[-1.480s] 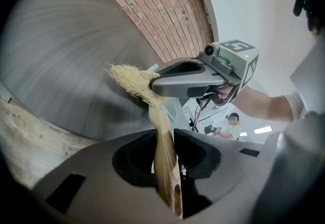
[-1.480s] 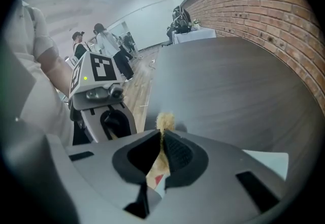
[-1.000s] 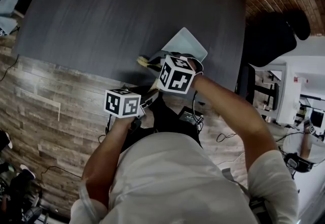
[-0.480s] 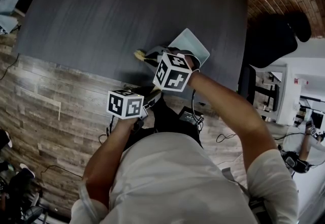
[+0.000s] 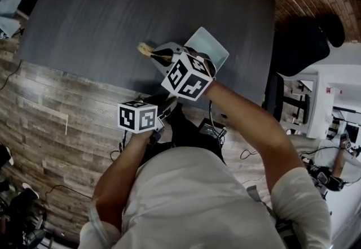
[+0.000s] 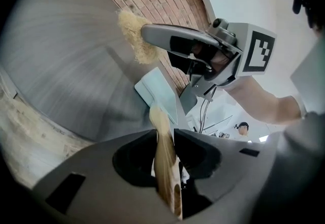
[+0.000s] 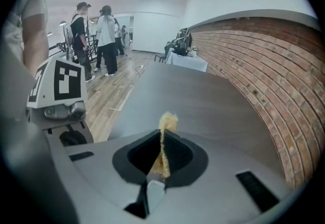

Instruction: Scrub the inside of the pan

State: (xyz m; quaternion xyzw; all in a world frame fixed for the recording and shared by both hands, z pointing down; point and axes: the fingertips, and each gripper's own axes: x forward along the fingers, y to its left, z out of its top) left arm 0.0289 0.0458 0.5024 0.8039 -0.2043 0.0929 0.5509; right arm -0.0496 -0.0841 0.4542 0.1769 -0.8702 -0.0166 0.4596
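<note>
Head view, from above: the dark grey bench (image 5: 113, 16) carries a pale blue square pan (image 5: 210, 46), and both arms reach toward it. The right hand-held gripper (image 5: 156, 53) points out past the pan's left edge with a yellowish scrub pad (image 5: 145, 48) at its tip. The left hand-held gripper (image 5: 164, 108) sits nearer the person and is partly covered by the right one's marker cube (image 5: 188, 75), so this view does not show what it grips. The left gripper view supplies that: its jaws are clenched on a wooden handle (image 6: 163, 141) that runs straight ahead of them to the pan, which lies just beyond the jaw tips. The same view shows the right hand-held gripper from the side, above the pan and to its left, with the scrub pad over bare bench and clear of the pan. The right gripper view shows those jaws clamped on the scrub pad, seen edge-on with its frayed end poking out past the tips. The pan is outside this view; only the bench, a brick wall (image 7: 264, 75) and people (image 7: 104, 32) standing far off appear.
</note>
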